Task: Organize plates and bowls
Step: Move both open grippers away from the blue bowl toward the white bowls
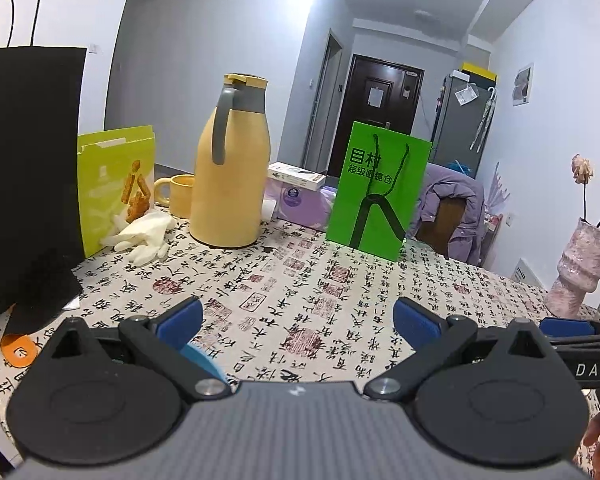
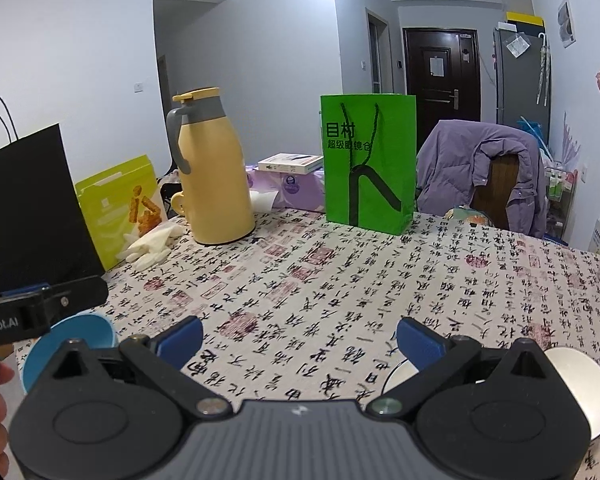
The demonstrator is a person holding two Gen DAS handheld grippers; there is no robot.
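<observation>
My left gripper [image 1: 298, 318] is open above the calligraphy-print tablecloth [image 1: 300, 280], nothing between its blue pads. A sliver of the blue bowl [image 1: 204, 360] shows under its left finger. In the right wrist view my right gripper [image 2: 300, 336] is open too, also empty. The blue bowl [image 2: 80, 332] sits at the lower left, under the left gripper's finger [image 2: 60, 300]. A white plate [image 2: 580, 384] lies at the lower right, partly hidden behind my right finger. The right gripper's fingertip [image 1: 568, 326] shows at the right edge of the left wrist view.
At the back of the table stand a yellow thermos jug [image 1: 230, 172], a yellow mug [image 1: 178, 194], a green paper bag [image 1: 378, 190], a black paper bag [image 1: 28, 168], a lime snack bag [image 1: 116, 184] and white gloves [image 1: 144, 236]. A pink vase [image 1: 580, 268] stands at the right. A chair with a purple jacket [image 2: 484, 168] is behind.
</observation>
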